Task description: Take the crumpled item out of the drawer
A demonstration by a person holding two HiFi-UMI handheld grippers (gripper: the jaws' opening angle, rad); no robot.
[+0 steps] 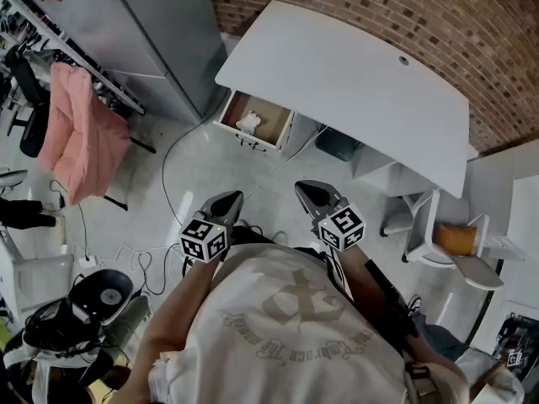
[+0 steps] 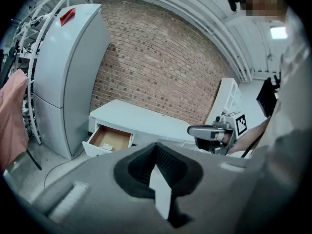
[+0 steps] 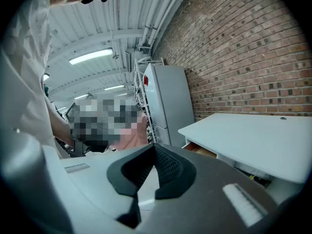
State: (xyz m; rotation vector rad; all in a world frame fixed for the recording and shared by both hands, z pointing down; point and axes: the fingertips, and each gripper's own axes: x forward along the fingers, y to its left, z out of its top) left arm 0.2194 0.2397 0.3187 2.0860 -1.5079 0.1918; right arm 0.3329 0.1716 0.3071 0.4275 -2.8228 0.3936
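Brick wall [image 1: 354, 7] out front, crumpled white wad [image 1: 248, 124] sits in the open brown-bottomed drawer [image 1: 274, 124] of the curved white desk [image 1: 354, 82], well away, so my left tongs [image 1: 232, 199] and right tongs [image 1: 305, 188] hang clenched on nothing by my chest, probably just carried.

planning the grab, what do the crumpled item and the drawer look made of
Crumpled item: white, matte, lumpy, probably paper or cloth, too small to be sure. Drawer: brown matte inside, likely wood board; its front looks white and smooth, painted or laminated.
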